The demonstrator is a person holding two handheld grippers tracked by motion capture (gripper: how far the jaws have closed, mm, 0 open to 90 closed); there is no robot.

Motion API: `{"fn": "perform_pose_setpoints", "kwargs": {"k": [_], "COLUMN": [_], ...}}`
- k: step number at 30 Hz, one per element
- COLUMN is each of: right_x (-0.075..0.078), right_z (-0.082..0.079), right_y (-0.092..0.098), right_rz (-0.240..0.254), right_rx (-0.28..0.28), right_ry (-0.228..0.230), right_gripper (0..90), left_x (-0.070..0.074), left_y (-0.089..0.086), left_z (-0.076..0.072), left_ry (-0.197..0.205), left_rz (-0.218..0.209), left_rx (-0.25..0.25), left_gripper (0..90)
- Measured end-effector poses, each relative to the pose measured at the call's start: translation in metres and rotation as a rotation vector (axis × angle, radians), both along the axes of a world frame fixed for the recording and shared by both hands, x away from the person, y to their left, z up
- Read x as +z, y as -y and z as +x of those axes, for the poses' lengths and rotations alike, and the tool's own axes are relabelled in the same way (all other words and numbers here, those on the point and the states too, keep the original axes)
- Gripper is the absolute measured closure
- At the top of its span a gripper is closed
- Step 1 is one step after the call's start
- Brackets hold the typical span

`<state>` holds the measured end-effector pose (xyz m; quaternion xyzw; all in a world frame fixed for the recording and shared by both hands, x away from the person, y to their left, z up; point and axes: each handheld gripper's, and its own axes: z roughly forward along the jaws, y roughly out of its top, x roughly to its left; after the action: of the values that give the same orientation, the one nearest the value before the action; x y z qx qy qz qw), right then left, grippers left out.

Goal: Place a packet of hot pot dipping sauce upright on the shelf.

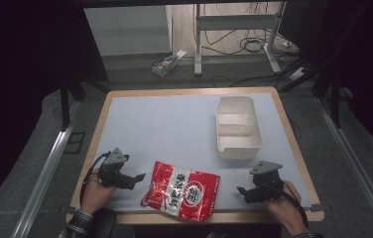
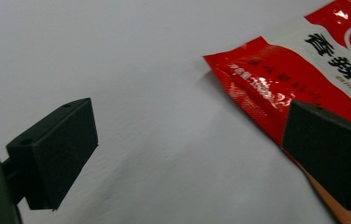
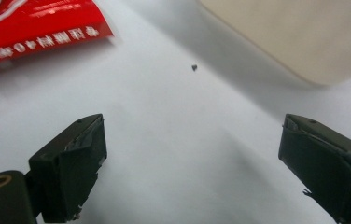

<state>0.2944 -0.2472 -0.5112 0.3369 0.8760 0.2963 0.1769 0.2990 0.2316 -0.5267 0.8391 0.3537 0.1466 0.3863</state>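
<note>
A red and white snack bag lies flat near the table's front edge, between my two hands. My left gripper rests on the table just left of the bag, open, jaws pointing toward it. In the left gripper view the bag lies ahead at the right, its corner beside the right jaw, nothing between the jaws of the gripper. My right gripper sits to the bag's right, open and empty. The right gripper view shows the bag's edge at upper left, the gripper over bare table.
A white two-compartment plastic tray stands empty at the table's right, behind my right gripper; its wall fills the upper right of the right gripper view. The table has a wooden rim. A small dark speck lies on the surface.
</note>
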Motion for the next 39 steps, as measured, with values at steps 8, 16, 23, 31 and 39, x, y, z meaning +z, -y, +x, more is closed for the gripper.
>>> {"fn": "perform_pose_setpoints", "kwargs": {"k": [8,16,23,31,39], "right_x": [-0.002,-0.005,-0.005,-0.005,-0.006], "right_z": [0.001,0.002,0.002,0.002,0.002], "right_y": [-0.001,-0.001,-0.001,-0.001,-0.003], "right_rz": [0.001,0.002,0.003,-0.004,-0.009], "right_rx": [0.007,0.005,0.011,0.012,0.016], "right_ry": [0.0,-0.014,-0.006,-0.007,-0.007], "right_gripper": [7.2,7.1,7.1,7.2,7.5], "left_x": [-0.001,-0.001,0.003,0.01,0.008], "left_y": [0.0,0.002,0.006,0.028,0.051], "left_z": [0.0,0.003,0.007,0.018,0.041], "left_ry": [-0.01,-0.022,-0.009,-0.021,-0.028], "left_rz": [-0.016,-0.03,-0.057,-0.075,-0.028], "left_rx": [0.0,-0.004,-0.018,-0.113,-0.16], "left_gripper": [4.8,4.4,18.8,60.5,86.0]}}
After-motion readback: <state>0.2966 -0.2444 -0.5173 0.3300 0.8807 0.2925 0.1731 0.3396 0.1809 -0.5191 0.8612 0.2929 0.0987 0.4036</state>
